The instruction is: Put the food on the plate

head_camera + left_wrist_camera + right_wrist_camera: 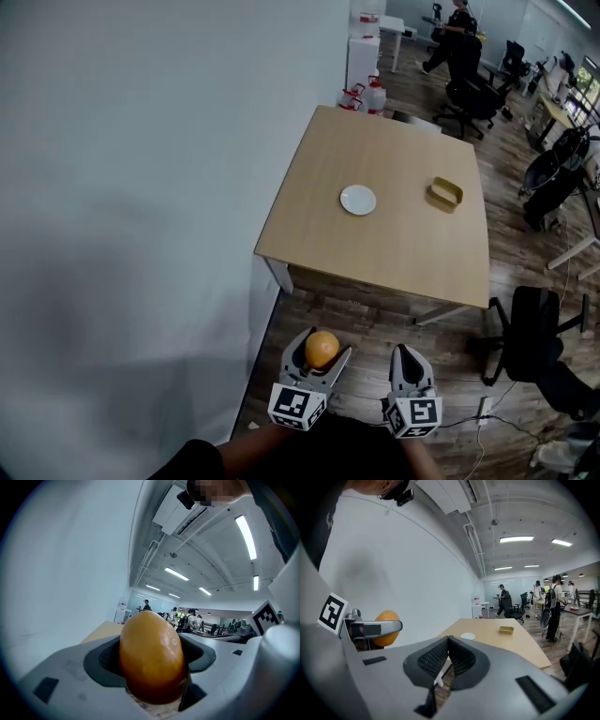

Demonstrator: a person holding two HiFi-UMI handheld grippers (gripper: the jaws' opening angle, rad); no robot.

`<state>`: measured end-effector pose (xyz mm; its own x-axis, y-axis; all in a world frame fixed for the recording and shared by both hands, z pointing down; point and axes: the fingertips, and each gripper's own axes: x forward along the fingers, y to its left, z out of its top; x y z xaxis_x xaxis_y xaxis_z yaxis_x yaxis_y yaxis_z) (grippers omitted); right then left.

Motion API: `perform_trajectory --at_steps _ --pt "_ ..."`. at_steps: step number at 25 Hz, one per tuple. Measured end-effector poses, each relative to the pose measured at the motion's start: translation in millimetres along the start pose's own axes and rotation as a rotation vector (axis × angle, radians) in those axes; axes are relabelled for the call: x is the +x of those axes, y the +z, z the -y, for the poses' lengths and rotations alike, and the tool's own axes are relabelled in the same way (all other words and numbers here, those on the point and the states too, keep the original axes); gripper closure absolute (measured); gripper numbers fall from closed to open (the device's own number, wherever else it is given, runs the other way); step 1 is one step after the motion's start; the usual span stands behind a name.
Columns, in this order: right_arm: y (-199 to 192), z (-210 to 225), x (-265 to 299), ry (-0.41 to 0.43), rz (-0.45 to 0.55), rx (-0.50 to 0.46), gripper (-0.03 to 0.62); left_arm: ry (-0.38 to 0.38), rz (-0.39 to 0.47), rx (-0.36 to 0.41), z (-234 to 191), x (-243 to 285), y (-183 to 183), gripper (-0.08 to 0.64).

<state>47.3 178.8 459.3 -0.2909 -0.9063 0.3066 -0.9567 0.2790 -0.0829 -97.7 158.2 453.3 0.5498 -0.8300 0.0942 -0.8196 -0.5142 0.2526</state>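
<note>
Orange fruit point(322, 349) is clamped between the jaws of your left gripper point(320, 356). It fills the gap and pokes out past the pads. You hold it over the floor, well short of the table point(394, 248). Your right gripper point(407, 356) is just beside it, jaws pressed together with nothing between them. White plate point(358, 200) sits mid-table, well apart from the fruit, with a tan dish point(445, 194) to its right.

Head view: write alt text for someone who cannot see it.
The left gripper holds an orange fruit beside the shut, empty right gripper, both short of a wooden table. On it lie an empty white plate and a yellow tray, apart.
</note>
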Motion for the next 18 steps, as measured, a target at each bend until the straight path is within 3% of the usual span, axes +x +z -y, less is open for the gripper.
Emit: perform_trajectory --at_steps 5,11,18 --pt "20.6 -8.9 34.5 0.009 0.033 0.002 0.532 -0.001 0.036 -0.013 -35.4 18.0 17.6 0.242" --pt "22.7 -19.8 69.4 0.006 0.000 -0.031 0.532 0.032 0.040 -0.040 -71.8 30.6 15.6 0.242" --pt "23.5 -22.2 101.4 0.036 0.008 -0.020 0.532 0.071 0.045 -0.009 -96.0 40.8 19.1 0.242"
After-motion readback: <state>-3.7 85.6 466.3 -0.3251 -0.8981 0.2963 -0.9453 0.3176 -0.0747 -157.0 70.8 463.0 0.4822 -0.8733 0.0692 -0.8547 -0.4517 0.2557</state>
